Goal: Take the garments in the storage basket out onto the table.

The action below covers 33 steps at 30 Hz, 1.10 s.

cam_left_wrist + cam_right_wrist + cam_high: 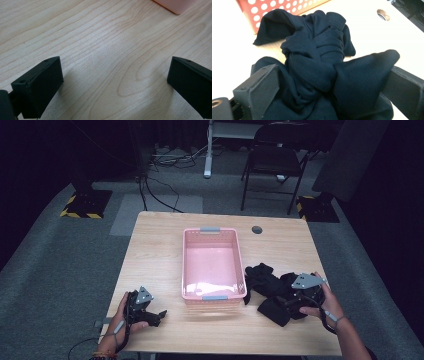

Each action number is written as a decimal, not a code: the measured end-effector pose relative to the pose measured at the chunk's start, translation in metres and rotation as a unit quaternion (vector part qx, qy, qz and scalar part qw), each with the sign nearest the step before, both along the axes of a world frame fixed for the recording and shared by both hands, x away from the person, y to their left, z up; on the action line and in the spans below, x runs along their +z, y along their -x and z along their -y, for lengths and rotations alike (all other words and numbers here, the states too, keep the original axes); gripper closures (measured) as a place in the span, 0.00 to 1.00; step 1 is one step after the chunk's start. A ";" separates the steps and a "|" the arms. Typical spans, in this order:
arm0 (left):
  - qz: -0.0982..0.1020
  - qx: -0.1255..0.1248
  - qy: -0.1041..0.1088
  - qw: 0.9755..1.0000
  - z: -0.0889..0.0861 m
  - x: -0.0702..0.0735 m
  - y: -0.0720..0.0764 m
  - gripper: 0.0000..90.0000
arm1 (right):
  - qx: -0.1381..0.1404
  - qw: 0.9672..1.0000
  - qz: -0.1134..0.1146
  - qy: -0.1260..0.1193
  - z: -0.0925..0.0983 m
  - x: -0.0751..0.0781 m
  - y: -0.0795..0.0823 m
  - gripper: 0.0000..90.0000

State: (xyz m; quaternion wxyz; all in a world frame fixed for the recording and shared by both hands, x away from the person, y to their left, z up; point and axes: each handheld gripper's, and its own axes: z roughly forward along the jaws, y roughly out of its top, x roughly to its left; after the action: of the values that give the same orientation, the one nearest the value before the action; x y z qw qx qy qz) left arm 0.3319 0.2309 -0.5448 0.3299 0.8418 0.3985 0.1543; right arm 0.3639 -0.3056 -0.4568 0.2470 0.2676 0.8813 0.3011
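So: black cloth (317, 67) sits bunched on the tabletop (150, 250) right of the pink basket (239, 252). Soft, light, floppy; it'll sag and trail. My right gripper (329, 92) straddles the thick knot, jaws spread, not clamped. I'd grab there. Left gripper (115, 85) released, idle.

Item: black garment (270, 287) | State: crumpled, twisted into a knot-like bunch | Pose: 1 heap, folds overlapping | Location: on desk (155, 255), just beside pink basket (187, 265)
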 end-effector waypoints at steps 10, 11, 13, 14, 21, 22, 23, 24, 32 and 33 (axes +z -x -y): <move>0.000 0.000 0.000 1.000 0.000 0.000 0.000 0.00 | -0.006 1.000 0.003 0.008 0.012 0.000 0.011 0.04; 0.000 0.000 0.000 1.000 0.000 0.000 0.000 0.00 | -0.008 1.000 0.004 0.009 0.014 -0.001 0.012 0.04; 0.000 0.000 0.000 1.000 0.000 0.000 0.000 0.00 | -0.008 1.000 0.004 0.010 0.017 -0.001 0.013 0.04; 0.000 0.000 0.000 1.000 0.000 0.000 0.000 0.00 | -0.009 1.000 0.004 0.010 0.019 -0.002 0.014 0.04; 0.000 0.001 0.000 1.000 0.000 0.000 0.000 0.00 | -0.019 1.000 -0.005 0.003 0.031 -0.007 0.019 0.04; 0.000 0.001 0.000 1.000 0.000 0.000 0.000 0.00 | -0.020 1.000 -0.005 0.004 0.033 -0.008 0.020 0.04; 0.000 0.000 0.000 1.000 0.000 0.000 0.000 0.00 | -0.021 1.000 -0.007 0.004 0.034 -0.009 0.021 0.04; 0.000 0.001 0.000 1.000 0.000 0.000 0.000 0.00 | -0.021 1.000 -0.008 0.005 0.035 -0.010 0.022 0.04; 0.000 0.000 0.000 1.000 0.000 0.000 0.000 0.00 | -0.033 0.999 -0.021 0.010 0.050 -0.025 0.027 0.04; 0.000 0.001 0.000 1.000 0.000 0.000 0.000 0.00 | -0.035 0.999 -0.023 0.012 0.051 -0.026 0.027 0.04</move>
State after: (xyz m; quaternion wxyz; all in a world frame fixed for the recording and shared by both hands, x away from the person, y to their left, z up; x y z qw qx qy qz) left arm 0.3319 0.2309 -0.5448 0.3301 0.8414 0.3989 0.1546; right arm 0.3367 -0.3569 -0.4833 0.2404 0.3019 0.8804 0.2757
